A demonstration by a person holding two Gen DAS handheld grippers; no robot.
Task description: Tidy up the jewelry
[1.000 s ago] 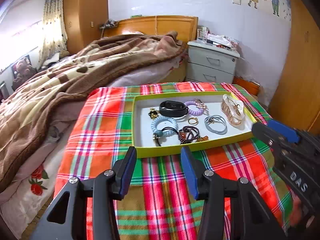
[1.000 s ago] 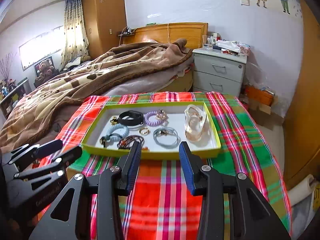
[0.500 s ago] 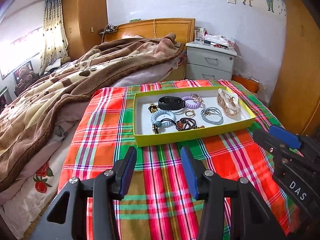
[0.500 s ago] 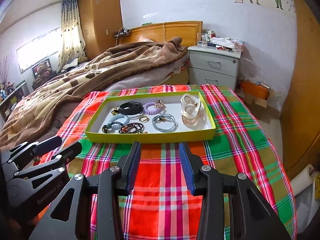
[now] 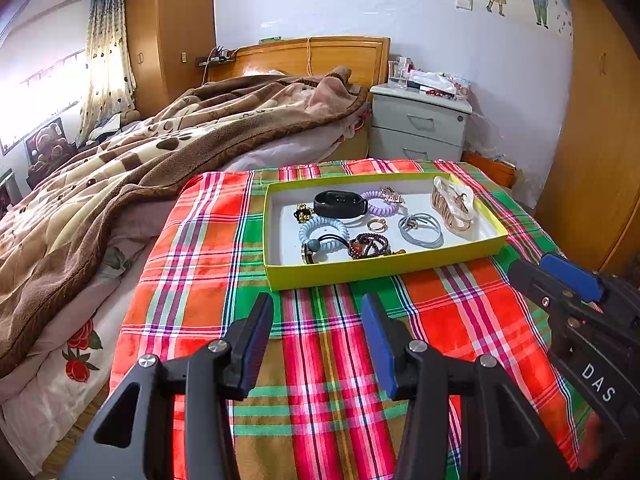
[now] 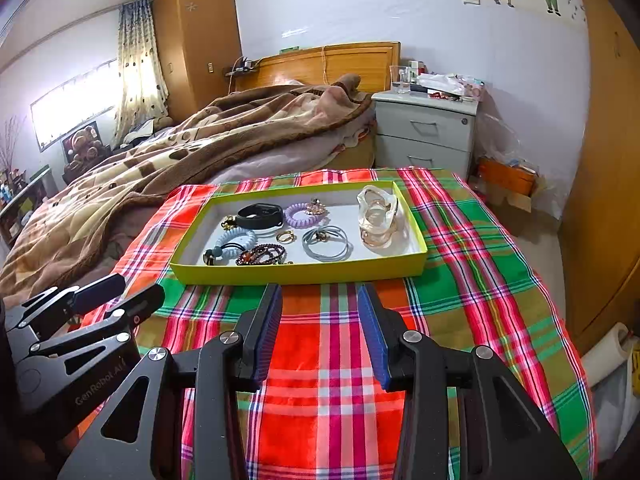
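Left wrist view had my left gripper (image 5: 316, 320) nearest, its jaws spread apart and holding nothing, hanging over the plaid cloth (image 5: 320, 360) that covered the bench. My right gripper (image 5: 560, 276) showed at the right edge of that view, and in its own camera the right gripper (image 6: 320, 312) likewise had its jaws released and empty above the cloth, with the left gripper (image 6: 108, 296) visible low at the left.

Just beyond both sets of jaws lay the yellow tray (image 6: 296, 274), flat on the cloth, and all the jewelry sat inside it. Along its near side were a pale blue coil hair tie (image 6: 236, 242), a dark beaded bracelet (image 6: 262, 255) and a grey hair loop (image 6: 326, 244). A small gold ring (image 6: 286, 235) lay in the middle. Farther back were a black band (image 6: 259, 216), a purple coil hair tie (image 6: 300, 218) and, at the right end, a clear hair claw (image 6: 376, 220).

Past the tray were the bed with a brown blanket (image 6: 224, 136) and a grey nightstand (image 6: 426, 136) against the wall.
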